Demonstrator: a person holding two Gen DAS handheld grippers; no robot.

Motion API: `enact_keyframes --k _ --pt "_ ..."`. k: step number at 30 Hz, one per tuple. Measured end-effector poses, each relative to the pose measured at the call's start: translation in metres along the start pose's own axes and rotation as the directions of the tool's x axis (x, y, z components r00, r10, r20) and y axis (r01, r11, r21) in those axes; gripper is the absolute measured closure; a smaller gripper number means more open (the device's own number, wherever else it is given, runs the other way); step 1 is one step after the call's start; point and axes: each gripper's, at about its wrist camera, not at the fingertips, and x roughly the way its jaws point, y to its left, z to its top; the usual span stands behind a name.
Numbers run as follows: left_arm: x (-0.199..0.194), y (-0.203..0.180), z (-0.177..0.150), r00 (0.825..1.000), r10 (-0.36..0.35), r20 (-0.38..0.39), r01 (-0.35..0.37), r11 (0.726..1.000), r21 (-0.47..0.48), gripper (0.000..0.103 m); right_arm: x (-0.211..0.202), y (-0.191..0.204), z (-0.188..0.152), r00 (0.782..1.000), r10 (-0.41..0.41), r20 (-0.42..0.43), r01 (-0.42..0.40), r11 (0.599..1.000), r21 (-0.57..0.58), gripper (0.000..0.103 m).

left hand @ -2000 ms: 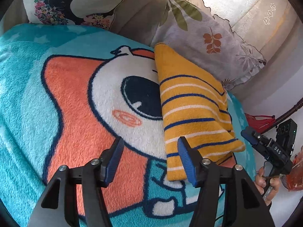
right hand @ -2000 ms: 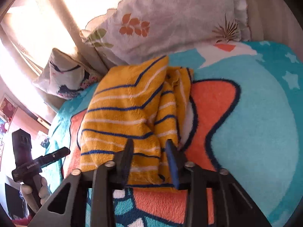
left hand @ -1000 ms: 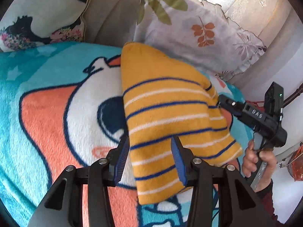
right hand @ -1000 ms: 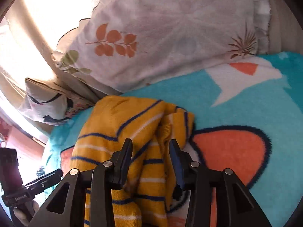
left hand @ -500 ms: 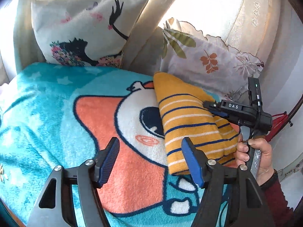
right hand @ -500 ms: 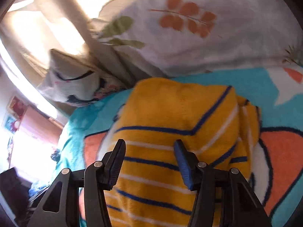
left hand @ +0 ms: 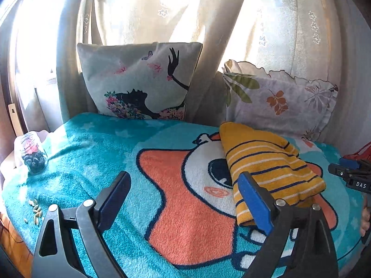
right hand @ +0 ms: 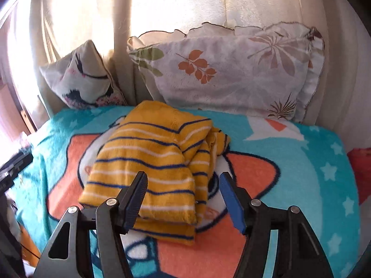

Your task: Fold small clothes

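Nearest you, your left gripper [left hand: 183, 199] stands wide apart and empty above the fleecy turquoise cartoon-print blanket [left hand: 97, 157], and your right gripper [right hand: 182, 195] is likewise spread with nothing between its pads (its jaws frame the near edge of the cloth, not touching, as far as I can tell). Just beyond lies the mustard-yellow knit garment with navy and white stripes [right hand: 153, 159], folded into a thick stack on the blanket's orange patch; the folding looks done, with only its rumpled right edge left to tidy. Behind it a leaf-print ruffled pillow [right hand: 231, 74] leans on the curtain.

Both the left gripper [left hand: 183, 199] and the right gripper [right hand: 183, 199] were black frames with silver screws and blue-padded fingers [left hand: 254, 202].
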Motion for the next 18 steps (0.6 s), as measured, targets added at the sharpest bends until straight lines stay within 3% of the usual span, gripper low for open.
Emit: enact_keyframes --k 1,3,5,6,7,8,9,11,13,15,18 --pt "-0.007 0.000 0.001 1.000 0.000 0.028 0.000 1.000 -0.002 0.005 -0.007 -0.003 0.001 0.996 -0.086 0.004 0.086 0.995 -0.058 0.034" --pt "-0.020 0.001 0.004 0.997 -0.008 0.074 0.009 1.000 -0.013 0.003 -0.022 -0.008 0.005 0.960 -0.276 0.039 0.279 0.944 -0.178 0.034" --pt "-0.032 0.001 0.006 0.995 -0.022 0.102 0.025 0.999 -0.029 0.000 -0.036 -0.008 0.010 0.892 -0.442 0.093 0.449 0.847 -0.285 0.033" --pt "-0.036 0.000 0.007 0.994 -0.029 0.108 0.033 0.999 -0.035 0.000 -0.043 -0.006 0.012 0.853 -0.505 0.131 0.518 0.792 -0.324 0.029" --pt "-0.039 -0.001 0.007 0.993 -0.036 0.109 0.041 0.998 -0.043 0.000 -0.049 -0.003 0.012 0.830 -0.534 0.162 0.554 0.757 -0.347 0.026" --pt "-0.041 -0.002 0.006 0.994 -0.041 0.104 0.047 0.998 -0.051 0.000 -0.055 -0.001 0.012 0.830 -0.529 0.176 0.555 0.755 -0.349 0.020" --pt "-0.042 -0.004 0.005 0.995 -0.044 0.094 0.050 0.997 -0.057 0.000 -0.057 0.001 0.012 0.848 -0.501 0.170 0.528 0.779 -0.338 0.017" --pt "-0.040 -0.009 0.002 0.997 -0.047 0.065 0.051 0.997 -0.052 0.000 -0.058 0.008 0.006 0.916 -0.384 0.117 0.401 0.870 -0.288 0.017" --pt "-0.035 -0.015 -0.002 0.999 -0.040 0.028 0.041 0.999 -0.029 0.000 -0.049 0.018 -0.004 0.977 -0.210 0.045 0.214 0.956 -0.201 0.017" --pt "-0.031 -0.021 -0.007 0.999 -0.034 -0.002 0.034 0.999 -0.010 0.000 -0.033 0.030 -0.015 0.997 -0.072 -0.008 0.070 0.991 -0.110 0.017" --pt "-0.024 -0.026 -0.013 0.997 -0.051 -0.053 0.051 0.999 -0.004 0.000 -0.009 0.047 -0.027 0.999 0.029 -0.044 -0.029 1.000 0.002 0.017"
